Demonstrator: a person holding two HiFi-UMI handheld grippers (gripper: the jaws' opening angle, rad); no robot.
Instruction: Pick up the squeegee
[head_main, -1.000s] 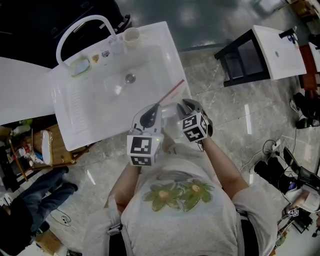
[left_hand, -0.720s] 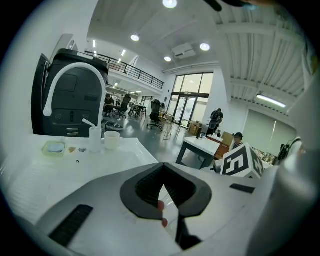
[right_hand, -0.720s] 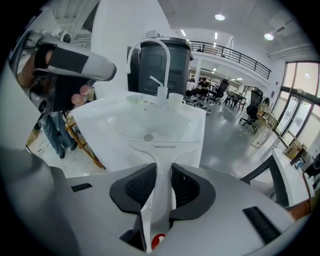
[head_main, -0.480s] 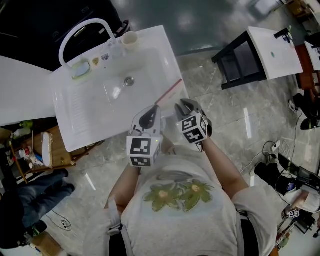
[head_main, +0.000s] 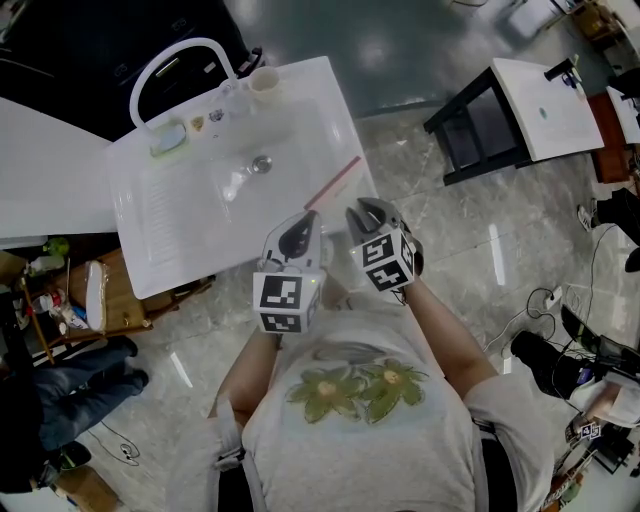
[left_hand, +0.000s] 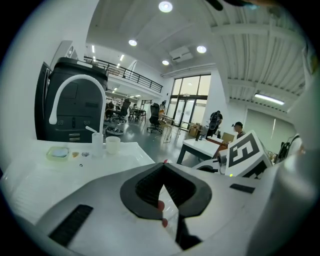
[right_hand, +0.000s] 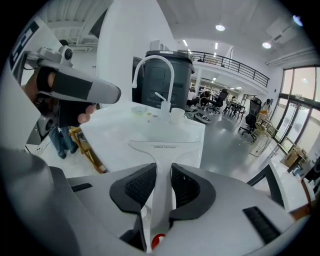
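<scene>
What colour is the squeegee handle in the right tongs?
White, slightly translucent. The squeegee handle shows best in the right gripper view.

A large open-plan office hall — polished grey floor (head_main: 420, 60), ceiling spotlights (left_hand: 165, 6), a railed mezzanine (left_hand: 125, 74). Beyond a white sink (head_main: 150, 240) stand office chairs (left_hand: 155, 114).

A white sink unit (head_main: 160, 225) stands on a grey marbled tile floor (head_main: 430, 210); its basin is sunk in the middle, with a round metal drain (head_main: 262, 163); a ribbed draining area lies to the left of the basin. Along the far rim sits an arched white faucet (head_main: 180, 52); below its arch lies a pale green soap dish (head_main: 167, 138); a clear tumbler (head_main: 232, 97) and a cream cup (head_main: 264, 80) stand side by side at the corner. Well apart on the floor stands a black-framed, white-topped table (head_main: 560, 120).
</scene>
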